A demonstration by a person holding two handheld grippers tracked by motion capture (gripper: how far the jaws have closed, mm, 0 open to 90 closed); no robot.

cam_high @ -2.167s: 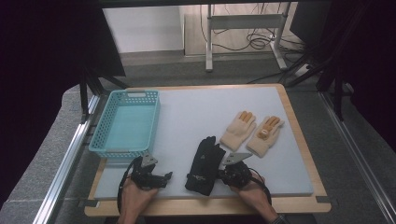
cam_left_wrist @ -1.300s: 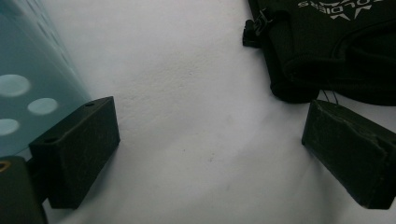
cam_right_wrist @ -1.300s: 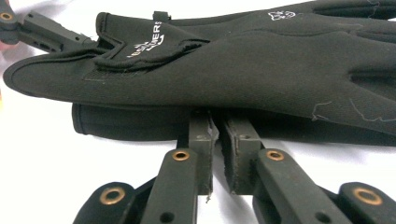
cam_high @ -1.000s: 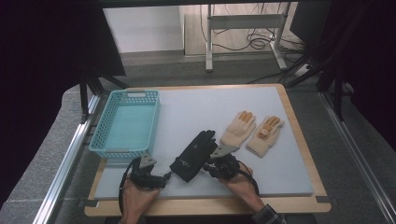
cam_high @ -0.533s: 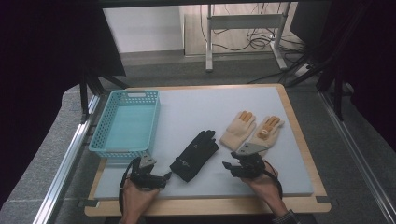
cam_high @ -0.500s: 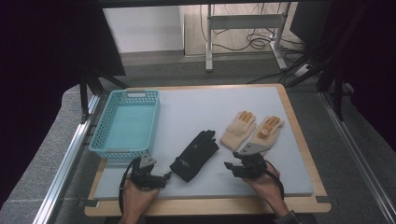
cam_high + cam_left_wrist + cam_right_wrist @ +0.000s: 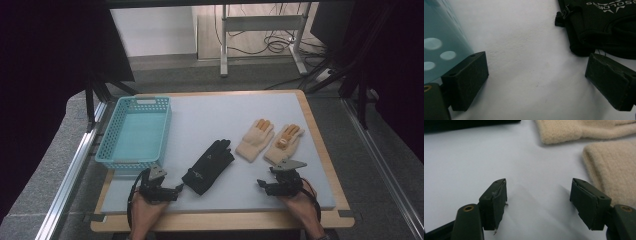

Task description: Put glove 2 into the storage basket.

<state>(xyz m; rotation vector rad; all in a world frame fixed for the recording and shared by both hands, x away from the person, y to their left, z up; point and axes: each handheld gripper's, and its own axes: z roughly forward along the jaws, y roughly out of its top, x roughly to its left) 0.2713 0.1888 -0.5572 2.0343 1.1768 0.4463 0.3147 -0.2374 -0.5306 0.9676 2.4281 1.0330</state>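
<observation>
Fuzzy beige gloves [image 7: 270, 140]; sleek black glove [image 7: 209, 166]

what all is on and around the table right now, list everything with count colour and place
black glove: 1, black with small white print, flat on the mat near the front, left of centre
beige gloves: 2, cream with orange fingertip patches, side by side right of centre
basket: 1, turquoise plastic mesh, left side of the mat, nothing in it
mat: 1, pale grey, covering the board
wooden board: 1, light wood, edge showing round the mat
metal frame with cables: 1, grey, on the floor behind the table
left gripper: 1, black, front left by the black glove's cuff, jaws open on bare mat
right gripper: 1, black, front right below the beige gloves, jaws open, nothing between them
</observation>
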